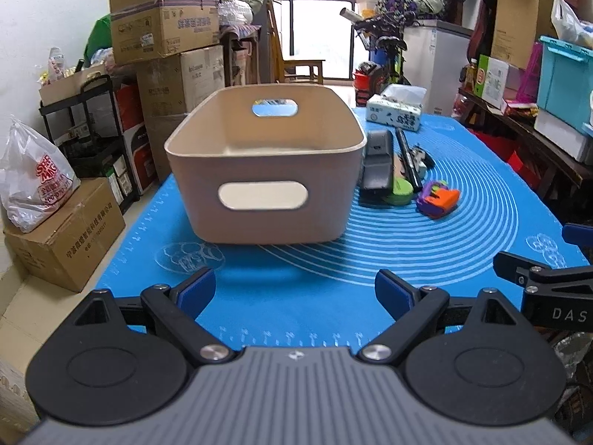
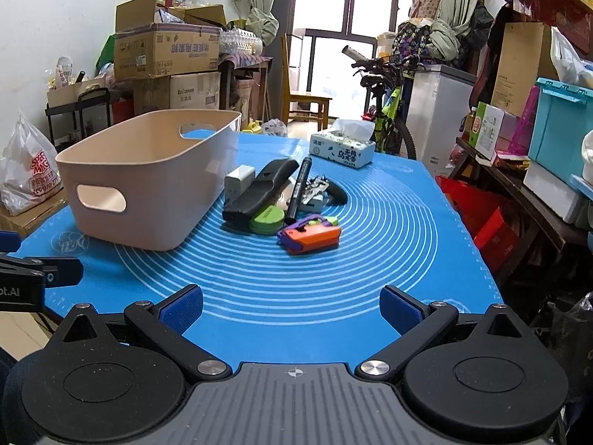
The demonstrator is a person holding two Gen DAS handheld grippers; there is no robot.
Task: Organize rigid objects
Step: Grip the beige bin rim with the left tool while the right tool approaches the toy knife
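A beige plastic basket [image 1: 259,170] [image 2: 148,170] with handle cut-outs stands empty on the blue mat. To its right lies a pile: a black case [image 2: 261,189] [image 1: 378,163], a green round disc [image 2: 267,218] [image 1: 400,190], an orange and purple toy [image 2: 309,235] [image 1: 437,198], a black marker [image 2: 298,189] [image 1: 407,157], a white block [image 2: 239,181] and a metal tool [image 2: 315,191]. My left gripper [image 1: 296,291] is open, low in front of the basket. My right gripper [image 2: 291,307] is open, short of the pile. Nothing sits between either pair of fingers.
A tissue box [image 2: 341,148] [image 1: 394,111] sits at the mat's far end. The blue mat [image 2: 370,259] covers the table. Cardboard boxes [image 1: 166,29] and a plastic bag [image 1: 33,178] stand to the left. A bicycle [image 2: 385,111] and shelves with bins [image 2: 556,129] line the right.
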